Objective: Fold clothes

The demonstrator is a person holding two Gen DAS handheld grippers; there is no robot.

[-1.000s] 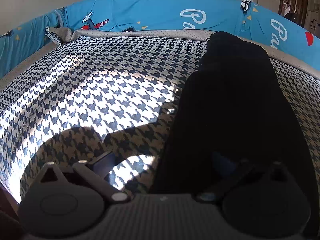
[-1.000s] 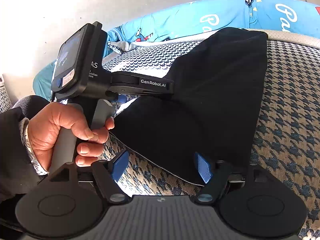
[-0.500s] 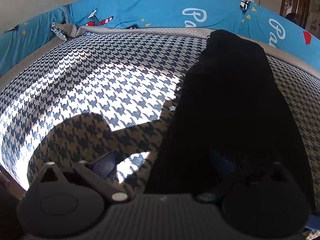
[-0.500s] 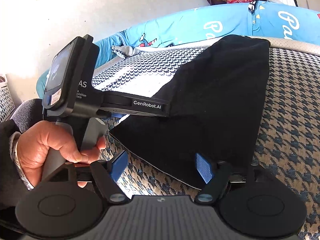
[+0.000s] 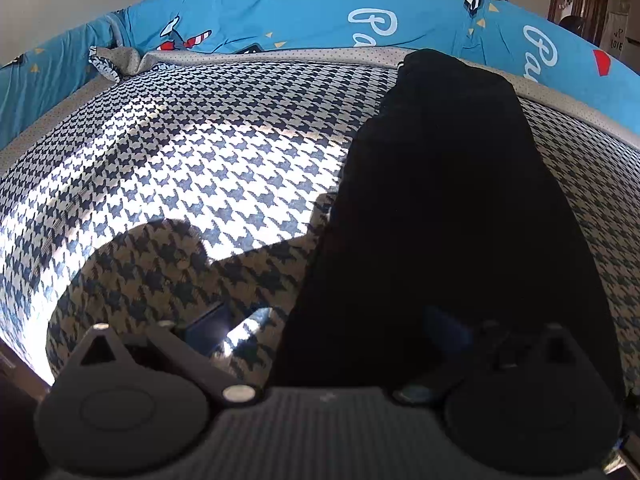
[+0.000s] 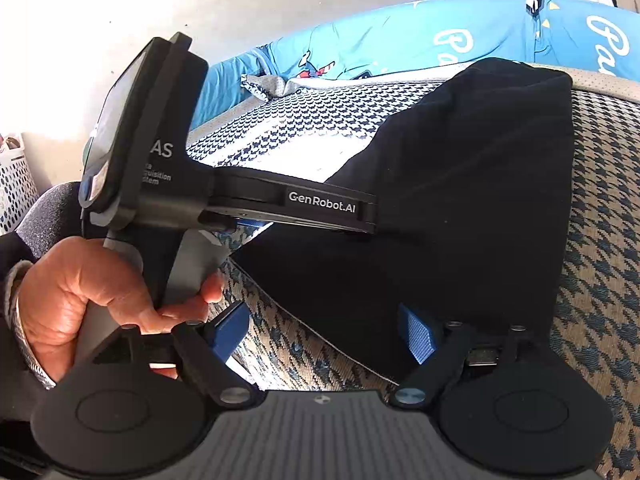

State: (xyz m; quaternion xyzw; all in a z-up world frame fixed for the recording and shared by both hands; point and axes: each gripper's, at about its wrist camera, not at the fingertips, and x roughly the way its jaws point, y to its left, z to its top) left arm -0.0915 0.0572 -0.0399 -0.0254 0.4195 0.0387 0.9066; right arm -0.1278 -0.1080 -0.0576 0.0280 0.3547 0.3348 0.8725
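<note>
My right tool (image 6: pixel 324 334) is opening over the near hem of the folded black cloth garment (image 6: pixel 460 200) on the houndstooth-covered bed (image 6: pixel 600 264) — my left tool (image 5: pixel 324 328) gapes wide beside it.

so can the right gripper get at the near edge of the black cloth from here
Probably yes: the right gripper is opening just over the black cloth, whose near edge lies bare between its fingers, nothing blocking.

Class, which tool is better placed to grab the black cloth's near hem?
Right, probably: the right tool, jaws opening, straddles the near hem of the cloth; the left tool sits over its side edge.
</note>
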